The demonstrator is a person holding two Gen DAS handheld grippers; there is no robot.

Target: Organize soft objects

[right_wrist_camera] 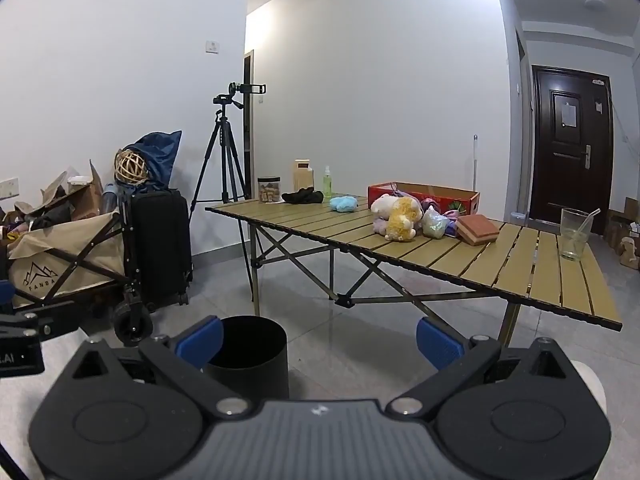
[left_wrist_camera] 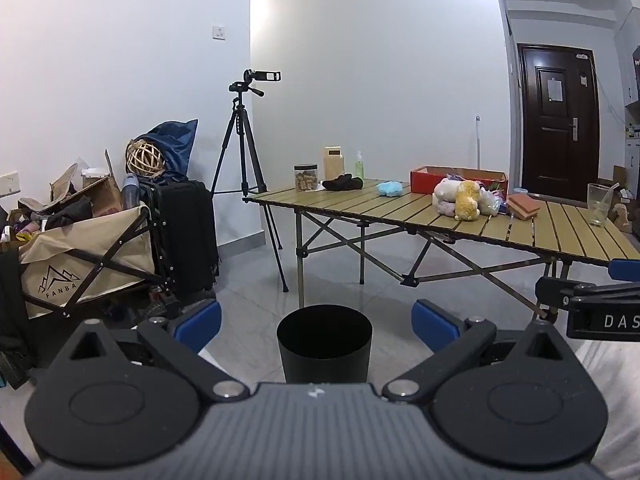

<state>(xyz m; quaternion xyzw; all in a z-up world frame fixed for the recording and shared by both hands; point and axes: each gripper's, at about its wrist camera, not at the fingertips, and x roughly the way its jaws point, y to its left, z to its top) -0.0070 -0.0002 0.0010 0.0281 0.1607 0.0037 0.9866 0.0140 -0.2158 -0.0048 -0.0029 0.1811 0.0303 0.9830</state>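
Both grippers are held low over the floor, well back from the folding table (right_wrist_camera: 500, 256). The left gripper (left_wrist_camera: 316, 326) has its blue pads spread wide with nothing between them, and the right gripper (right_wrist_camera: 318, 338) is the same, released and empty. A black bin (left_wrist_camera: 324, 342) stands on the tiles just ahead of them. The soft stuff is all up on the table: a yellow and white plush toy pile (right_wrist_camera: 398, 216) near the middle, right in front of a red box (right_wrist_camera: 424, 196), a light blue fluffy thing (right_wrist_camera: 344, 203) further left, and a dark cloth (right_wrist_camera: 303, 197) beside a glass jar (right_wrist_camera: 269, 189). An empty drinking glass (right_wrist_camera: 574, 234) sits near the right end
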